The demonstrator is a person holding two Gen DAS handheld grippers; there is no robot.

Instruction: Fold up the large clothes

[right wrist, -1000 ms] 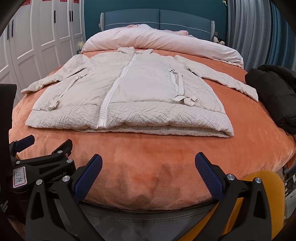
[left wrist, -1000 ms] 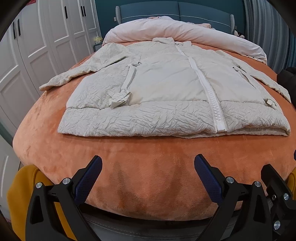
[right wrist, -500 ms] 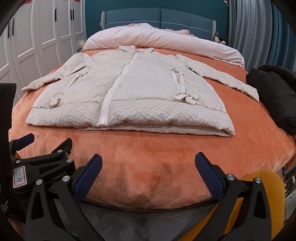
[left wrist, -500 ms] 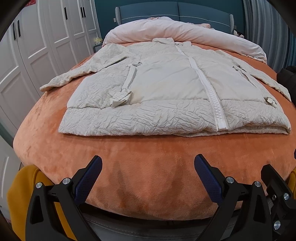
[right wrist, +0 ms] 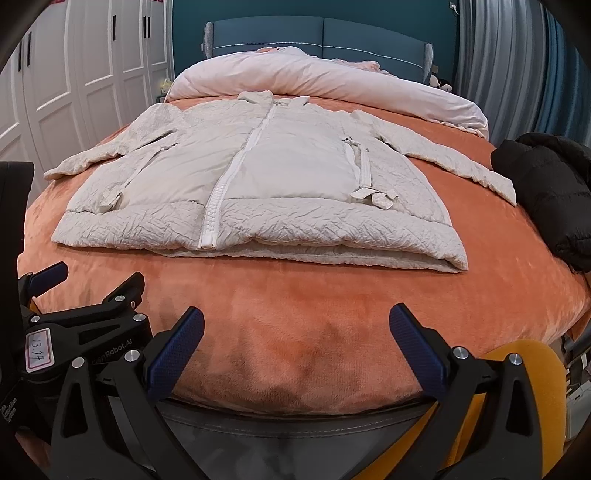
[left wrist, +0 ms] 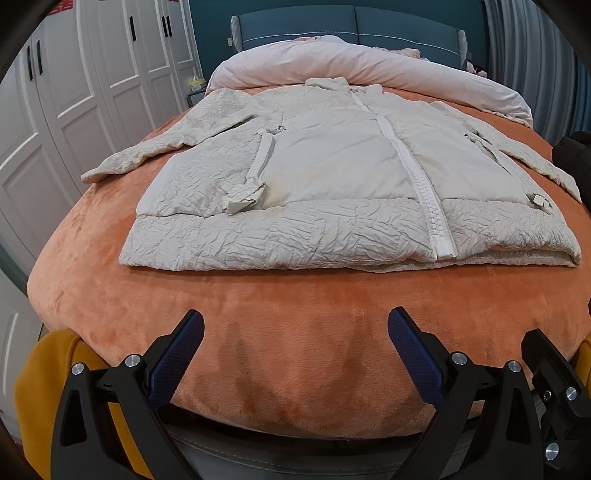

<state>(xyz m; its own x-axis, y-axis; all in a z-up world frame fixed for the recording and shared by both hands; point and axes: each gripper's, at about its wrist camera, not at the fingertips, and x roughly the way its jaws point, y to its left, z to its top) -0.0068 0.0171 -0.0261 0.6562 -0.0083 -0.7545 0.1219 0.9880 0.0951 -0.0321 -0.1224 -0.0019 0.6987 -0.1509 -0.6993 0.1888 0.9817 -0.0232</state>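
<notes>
cream coat (left wrist: 332,177) (right wrist: 258,184) laid flat, front up, on orange blanket (left wrist: 295,314) (right wrist: 314,295) covering the bed; zipper (left wrist: 417,177) (right wrist: 236,173) closed, running from collar at far end to hem at near end. hem turned under, forming a thick doubled edge along the near side. sleeves spread out to left and right, resting on the blanket. strap with tab lying on each front panel.

pink duvet (left wrist: 369,70) (right wrist: 314,74) bunched across far end of bed, just beyond collar; blue headboard (left wrist: 351,26) (right wrist: 317,35) behind it. black jacket (right wrist: 546,192) heaped at right edge of bed, just beside right sleeve cuff. white wardrobe doors (left wrist: 92,81) (right wrist: 74,66) along left wall.

left gripper (left wrist: 295,350) positioned over near edge of blanket, well short of hem, fingers spread wide, nothing between them. right gripper (right wrist: 295,347) likewise: fingers spread wide, empty, near edge of bed, clear of coat. grippers side by side, left one visible at lower left of right wrist view.
</notes>
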